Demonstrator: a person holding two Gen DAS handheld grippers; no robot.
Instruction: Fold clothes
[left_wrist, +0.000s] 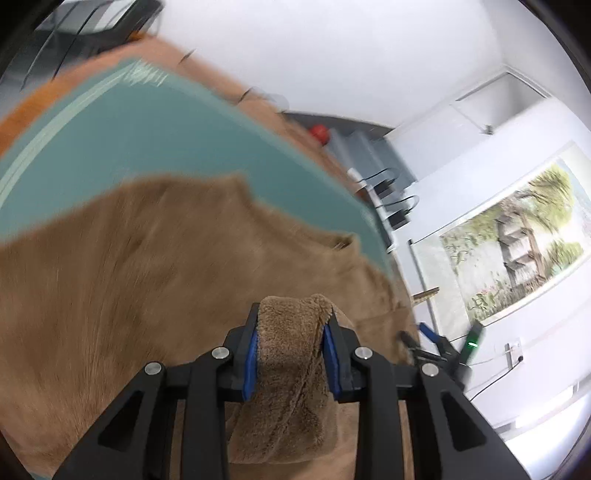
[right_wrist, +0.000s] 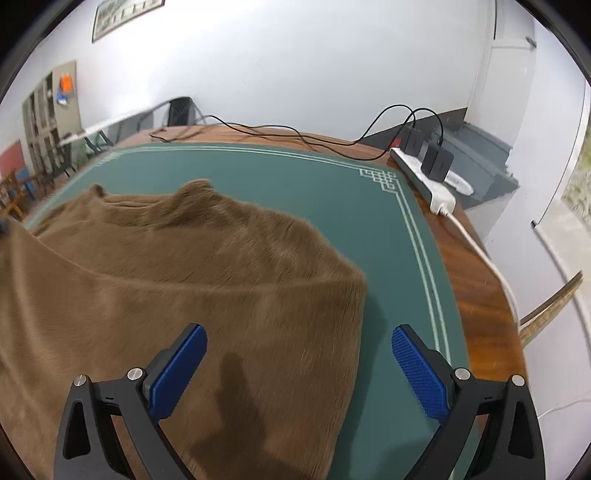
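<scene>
A fuzzy brown garment (right_wrist: 177, 266) lies spread on a green mat (right_wrist: 332, 192) over a wooden table. In the left wrist view my left gripper (left_wrist: 291, 332) is shut on a bunched fold of the brown garment (left_wrist: 288, 354), which stands up between the blue pads and is lifted off the rest of the cloth (left_wrist: 110, 280). My right gripper (right_wrist: 299, 343) hovers open above the garment's right edge, one blue pad (right_wrist: 177, 369) over the cloth, the other (right_wrist: 417, 373) over bare mat. Nothing is between its fingers. The right gripper (left_wrist: 432, 341) also shows small at the garment's far edge in the left view.
A white power strip (right_wrist: 424, 173) with black adapters and cables sits on the wooden table edge (right_wrist: 476, 295) right of the mat. Chairs and shelves (right_wrist: 40, 140) stand at the far left. A landscape picture (left_wrist: 517, 243) hangs on the wall.
</scene>
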